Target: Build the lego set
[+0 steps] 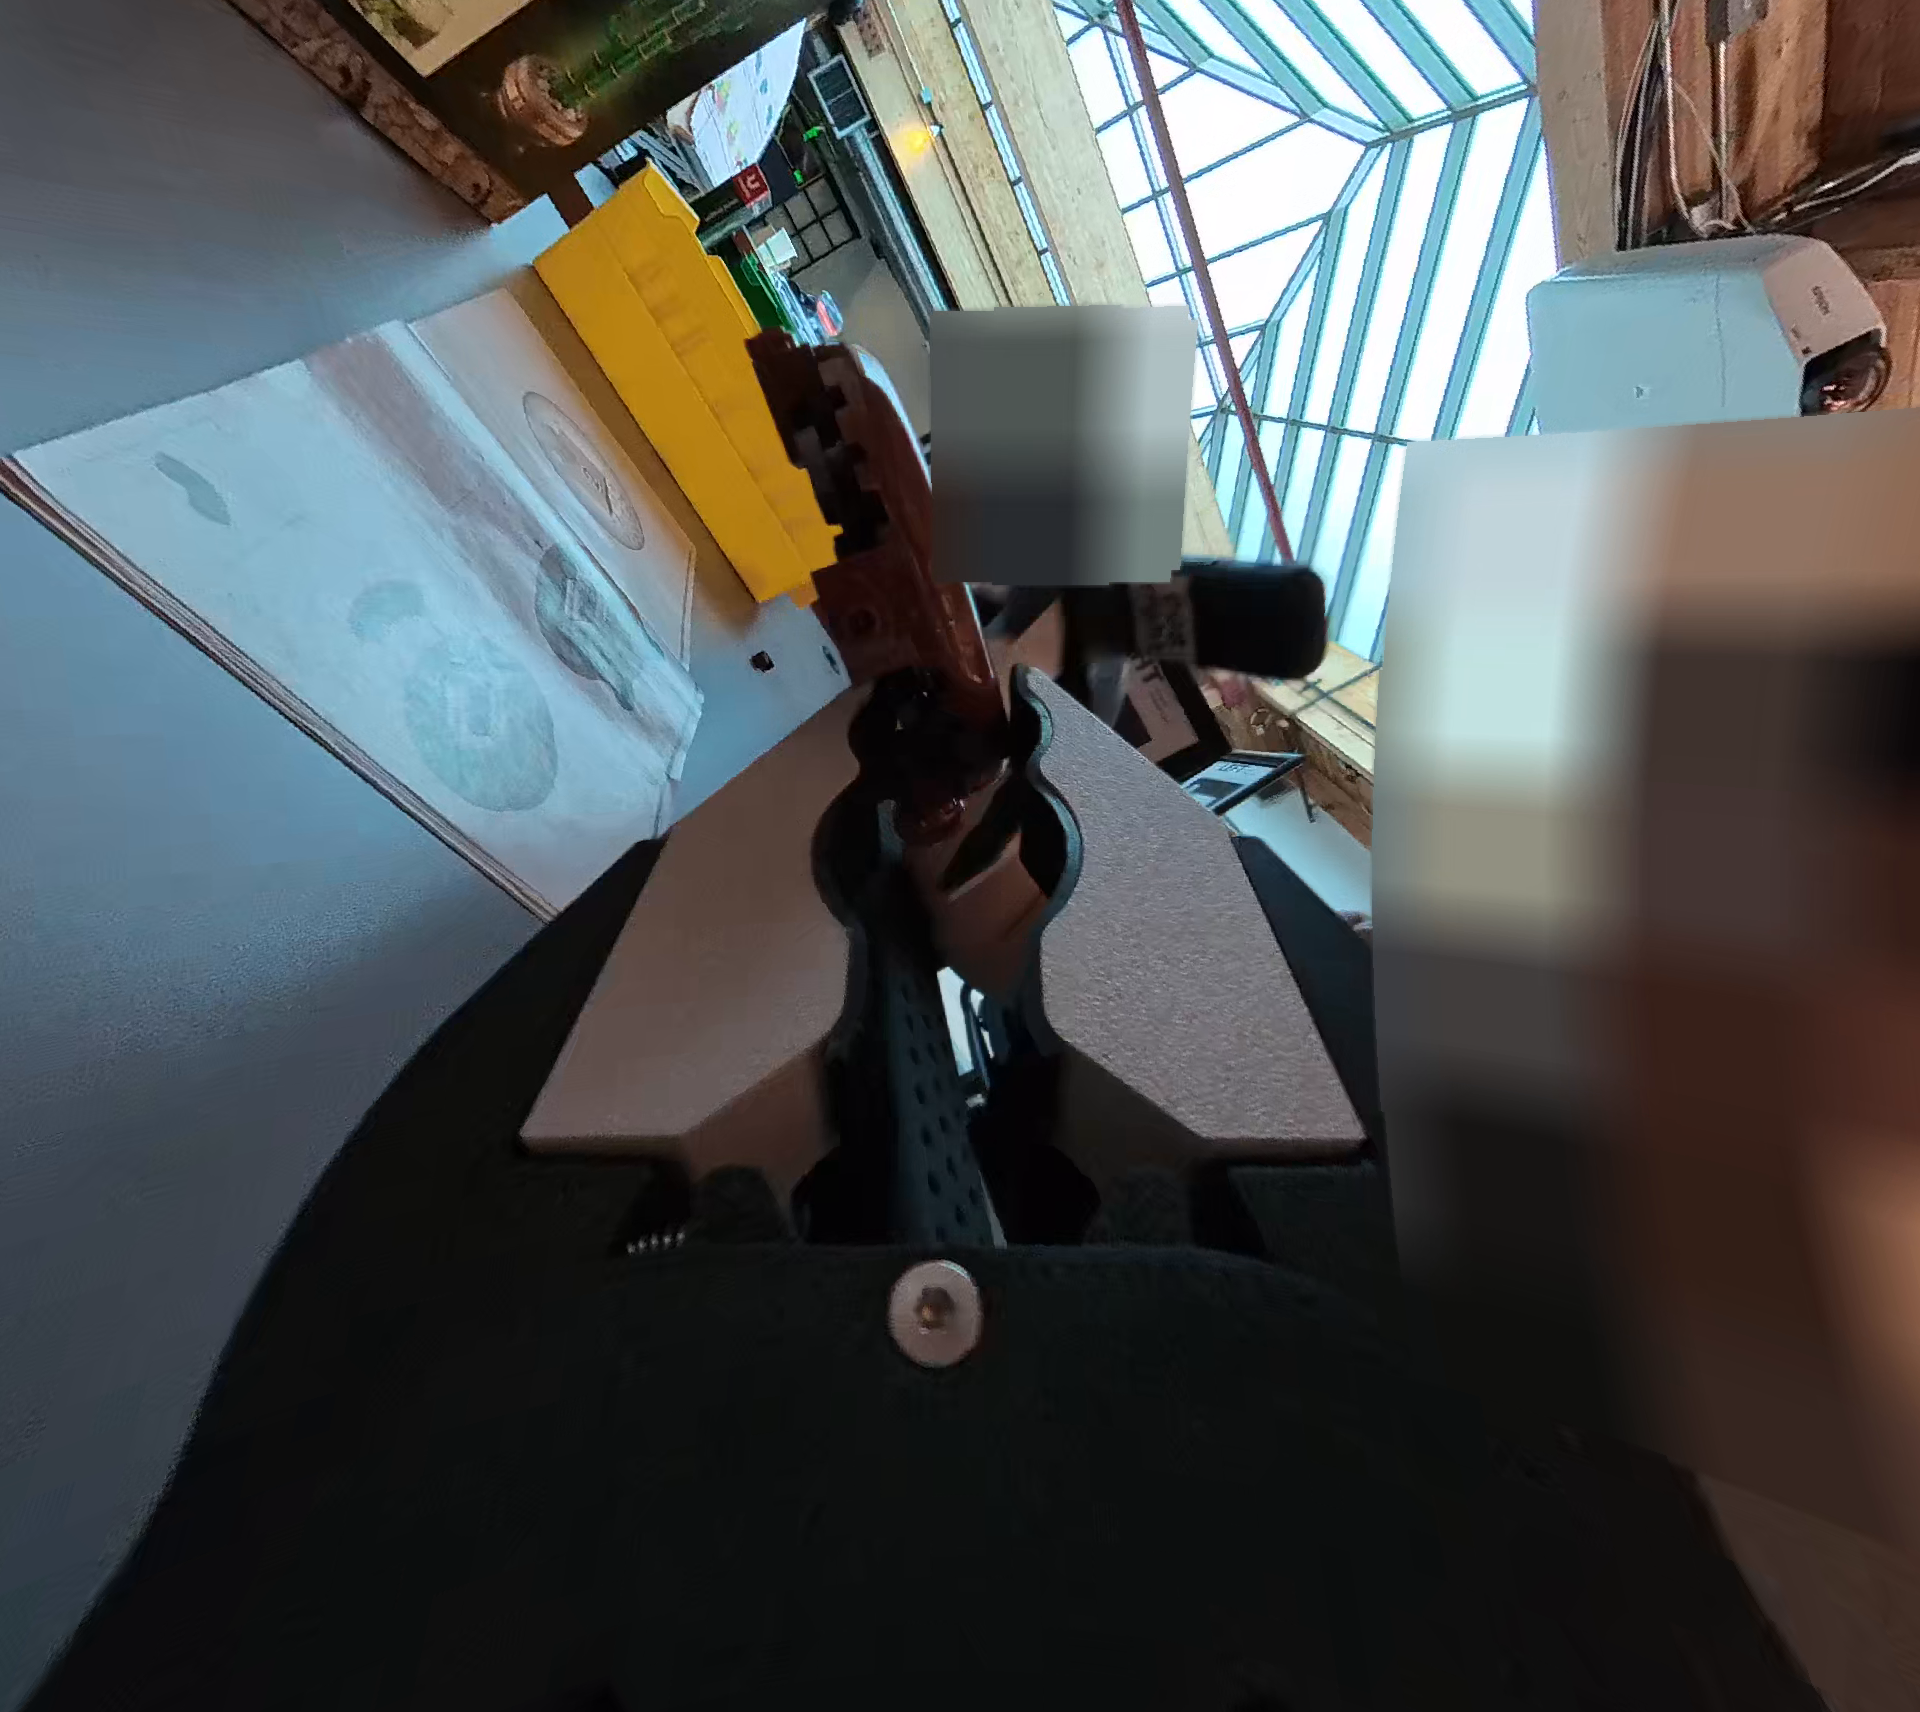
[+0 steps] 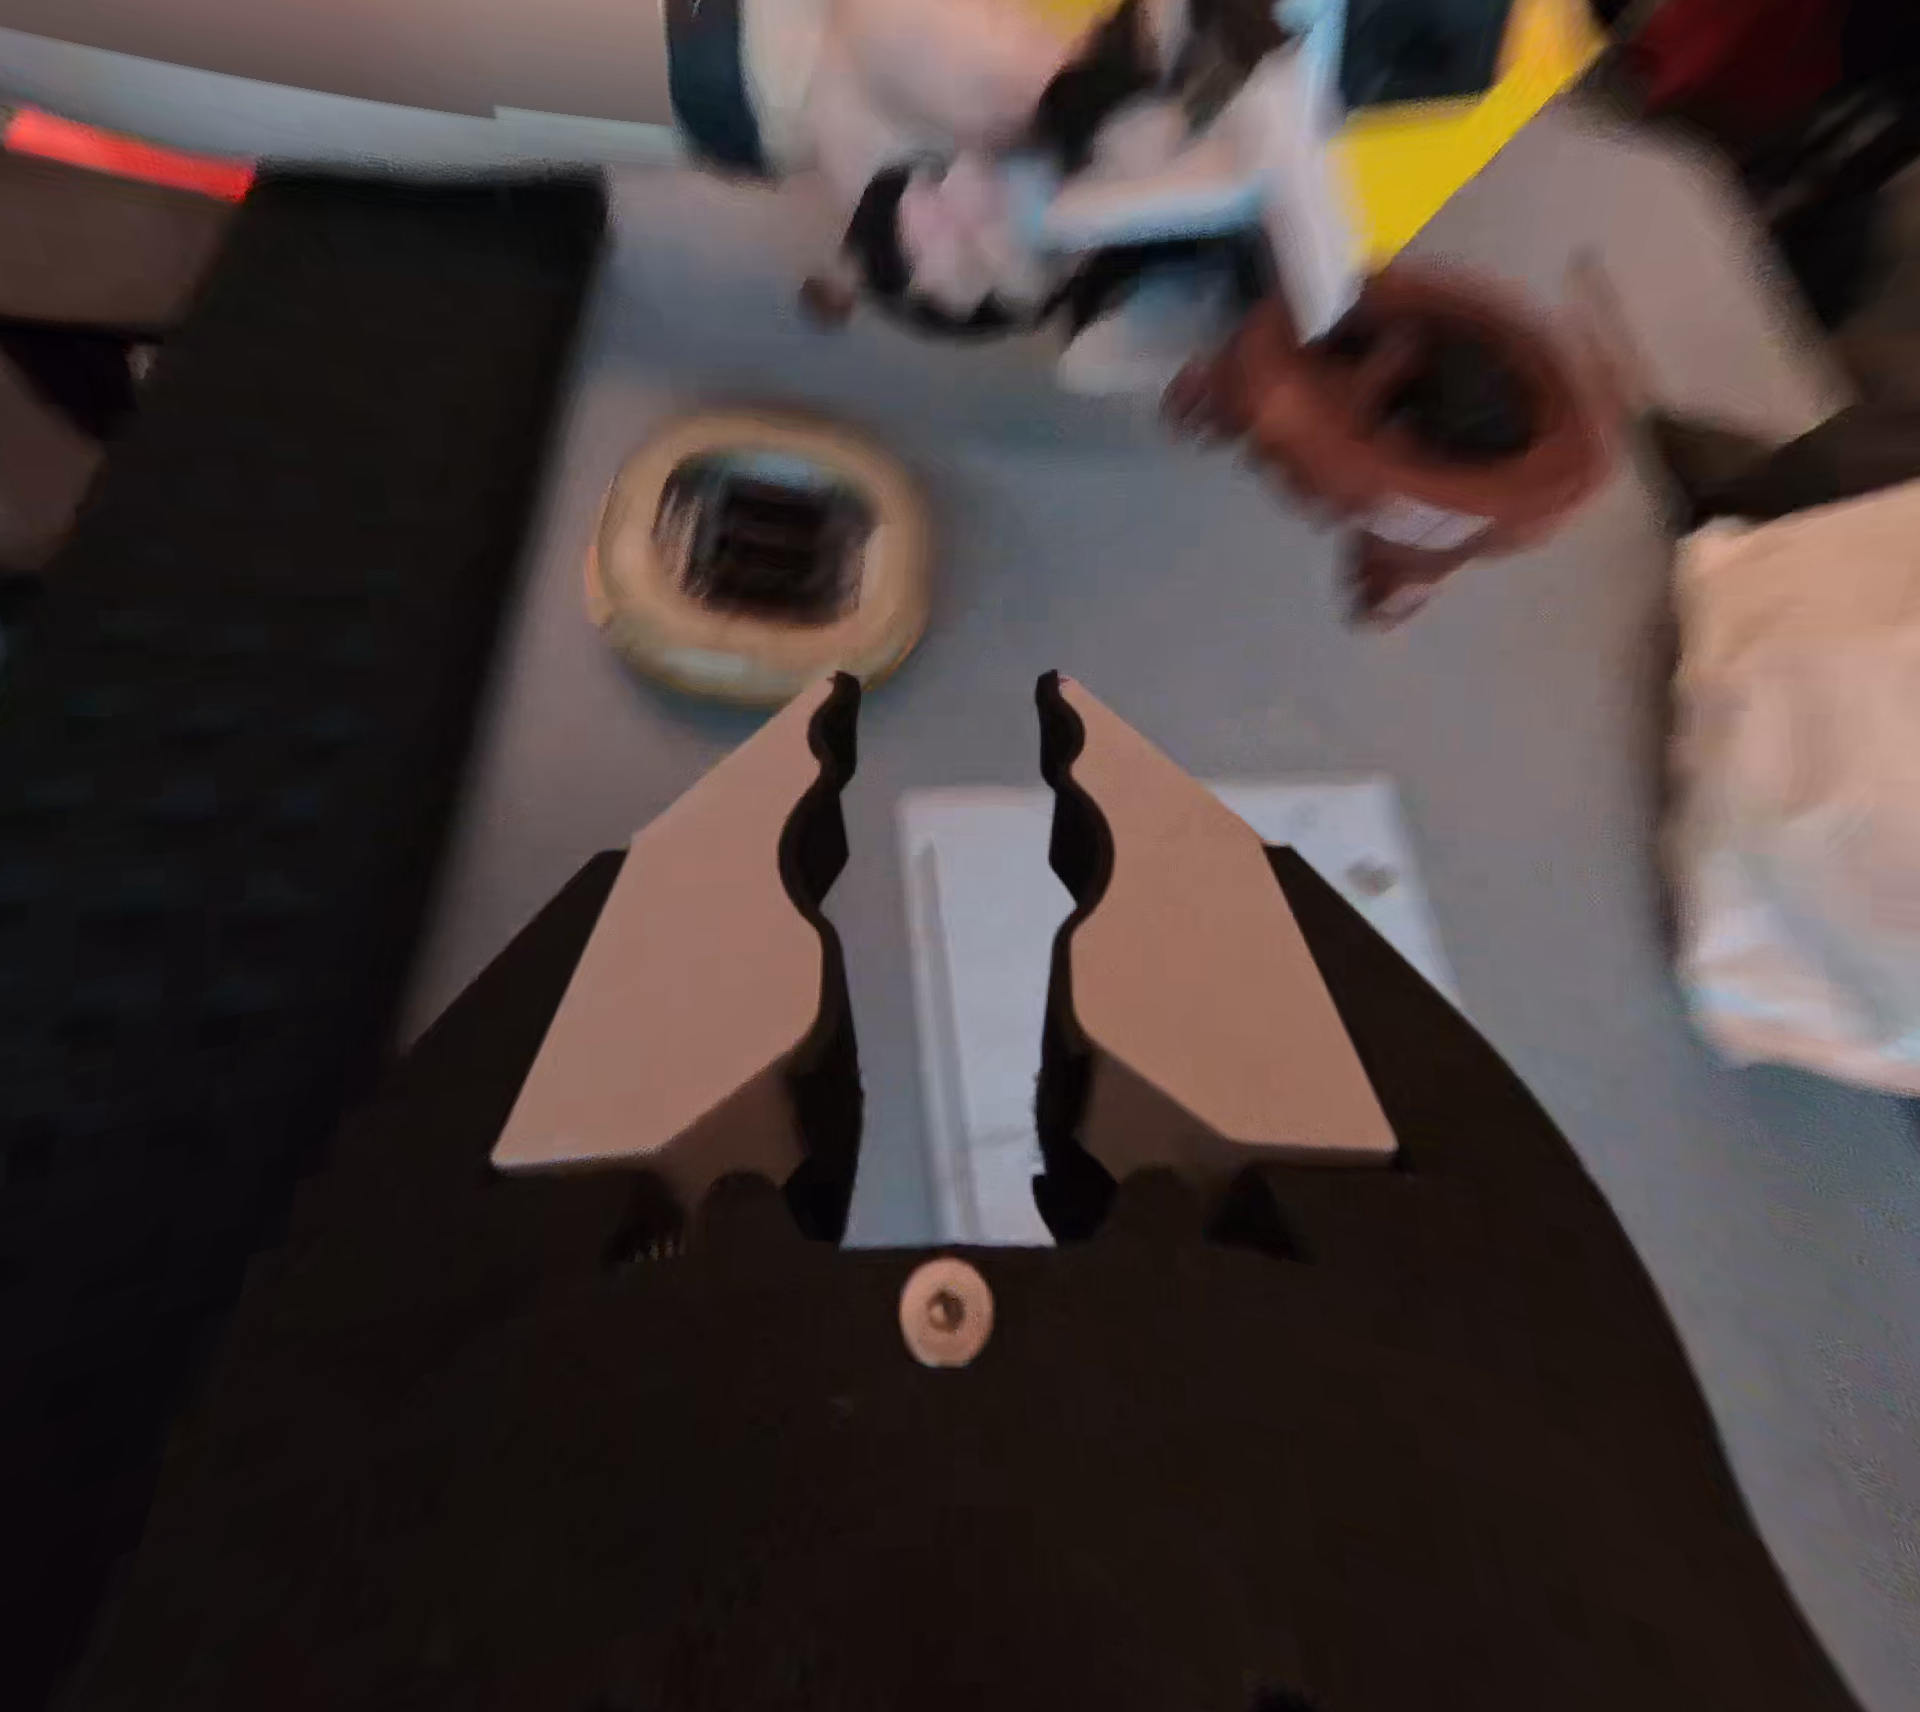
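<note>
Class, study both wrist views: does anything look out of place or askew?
Yes. The left gripper holds a brown lego assembly raised off the table and tilted. The right gripper is open and empty above the table; that view is motion-blurred.

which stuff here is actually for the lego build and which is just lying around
For the build:
- brown lego assembly, held in the left gripper
- round tan lego piece
- open instruction booklet
- right gripper, open and empty

Lying about:
- black keyboard
- yellow box
</note>
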Demonstrator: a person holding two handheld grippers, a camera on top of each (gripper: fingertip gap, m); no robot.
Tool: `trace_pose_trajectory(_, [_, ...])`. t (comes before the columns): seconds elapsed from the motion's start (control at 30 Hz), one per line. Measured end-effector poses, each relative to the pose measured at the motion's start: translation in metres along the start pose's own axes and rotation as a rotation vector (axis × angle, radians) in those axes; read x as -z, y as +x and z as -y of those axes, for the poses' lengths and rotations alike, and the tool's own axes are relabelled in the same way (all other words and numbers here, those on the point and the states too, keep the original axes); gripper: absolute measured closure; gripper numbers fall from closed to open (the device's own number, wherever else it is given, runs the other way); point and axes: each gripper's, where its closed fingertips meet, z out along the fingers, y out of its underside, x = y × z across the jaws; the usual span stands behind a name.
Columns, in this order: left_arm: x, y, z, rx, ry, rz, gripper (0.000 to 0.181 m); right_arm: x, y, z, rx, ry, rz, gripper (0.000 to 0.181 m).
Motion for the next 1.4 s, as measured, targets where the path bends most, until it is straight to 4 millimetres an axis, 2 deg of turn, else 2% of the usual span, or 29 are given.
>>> trace_pose_trajectory(0.07, [-0.002, -0.002, -0.001, 0.012, -0.003, 0.001, 0.162, -0.012, -0.022, -0.039, -0.031, -0.159, 0.045, 0.146])
trace_pose_trajectory(0.13, [-0.004, -0.004, -0.002, 0.013, -0.007, 0.006, 0.162, -0.024, -0.032, -0.059, -0.061, -0.229, 0.057, 0.149])
trace_pose_trajectory(0.2, [-0.005, -0.004, -0.002, 0.006, -0.006, 0.011, 0.162, -0.033, -0.043, -0.065, -0.127, -0.256, 0.117, 0.153])
trace_pose_trajectory(0.27, [-0.007, -0.003, -0.003, -0.003, -0.007, 0.011, 0.162, -0.037, -0.042, -0.073, -0.137, -0.313, 0.120, 0.156])
trace_pose_trajectory(0.37, [-0.009, -0.003, -0.005, -0.015, -0.017, 0.016, 0.162, -0.040, -0.039, -0.075, -0.098, -0.331, 0.102, 0.166])
trace_pose_trajectory(0.43, [-0.010, -0.004, -0.005, -0.022, -0.016, 0.019, 0.162, -0.032, -0.028, -0.064, -0.089, -0.308, 0.044, 0.166])
trace_pose_trajectory(0.47, [-0.011, -0.003, -0.005, -0.027, -0.012, 0.016, 0.162, -0.024, -0.014, -0.053, -0.095, -0.272, -0.016, 0.166])
trace_pose_trajectory(0.57, [-0.016, 0.001, -0.006, -0.059, -0.023, 0.002, 0.162, 0.013, 0.041, 0.001, -0.207, -0.087, -0.184, 0.166])
trace_pose_trajectory(0.6, [-0.018, 0.002, -0.007, -0.066, -0.028, 0.000, 0.162, 0.022, 0.053, 0.019, -0.248, -0.031, -0.192, 0.166])
trace_pose_trajectory(0.67, [-0.022, 0.002, -0.010, -0.054, -0.034, -0.001, 0.162, 0.026, 0.073, 0.038, -0.258, -0.033, -0.231, 0.166])
trace_pose_trajectory(0.73, [-0.024, -0.003, -0.012, -0.016, -0.031, 0.007, 0.162, 0.016, 0.083, 0.039, -0.212, -0.127, -0.262, 0.166])
trace_pose_trajectory(0.83, [-0.025, -0.008, -0.012, 0.017, -0.024, 0.012, 0.162, -0.006, 0.086, 0.028, -0.201, -0.242, -0.232, 0.166])
trace_pose_trajectory(0.9, [-0.025, -0.014, -0.014, 0.016, -0.038, 0.049, 0.162, -0.018, 0.085, 0.027, -0.200, -0.250, -0.194, 0.166])
trace_pose_trajectory(1.0, [-0.024, -0.021, -0.016, 0.033, -0.043, 0.078, 0.162, -0.025, 0.086, 0.023, -0.197, -0.279, -0.180, 0.166])
trace_pose_trajectory(1.2, [-0.024, -0.016, -0.013, 0.040, -0.028, 0.048, 0.162, -0.020, 0.092, 0.025, -0.186, -0.264, -0.199, 0.152])
trace_pose_trajectory(1.3, [-0.025, -0.009, -0.011, 0.023, -0.017, 0.031, 0.162, -0.009, 0.096, 0.038, -0.213, -0.143, -0.201, 0.142])
trace_pose_trajectory(1.4, [-0.024, -0.007, -0.009, 0.000, -0.010, 0.039, 0.162, 0.008, 0.104, 0.048, -0.330, 0.037, -0.207, 0.139])
